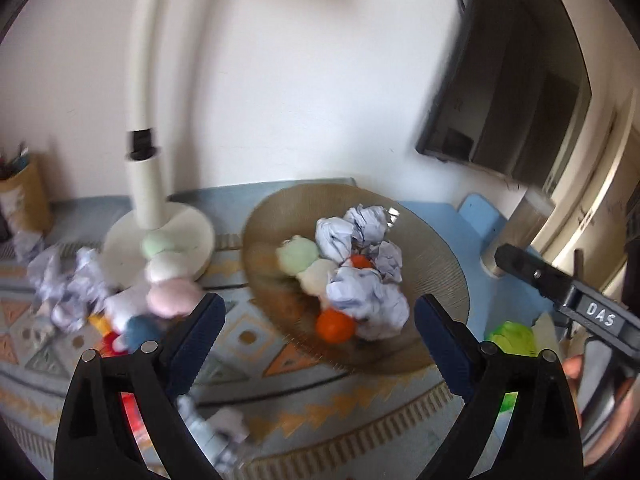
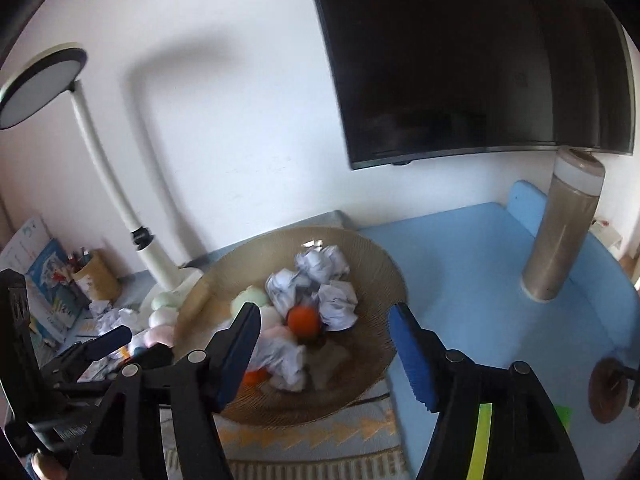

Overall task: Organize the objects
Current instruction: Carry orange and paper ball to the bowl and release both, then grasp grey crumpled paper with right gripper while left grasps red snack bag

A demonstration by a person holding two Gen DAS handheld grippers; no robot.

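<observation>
Above the bowl (image 1: 432, 248), both empty claws gape; its blurred paper balls (image 1: 360, 300) half-hide orange balls (image 1: 335, 326).

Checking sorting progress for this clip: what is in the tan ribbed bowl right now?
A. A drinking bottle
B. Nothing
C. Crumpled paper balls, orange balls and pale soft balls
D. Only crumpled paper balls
C: the tan ribbed bowl holds crumpled paper balls, orange balls and pale soft balls heaped together; the bottle stands apart on the blue surface.
</observation>
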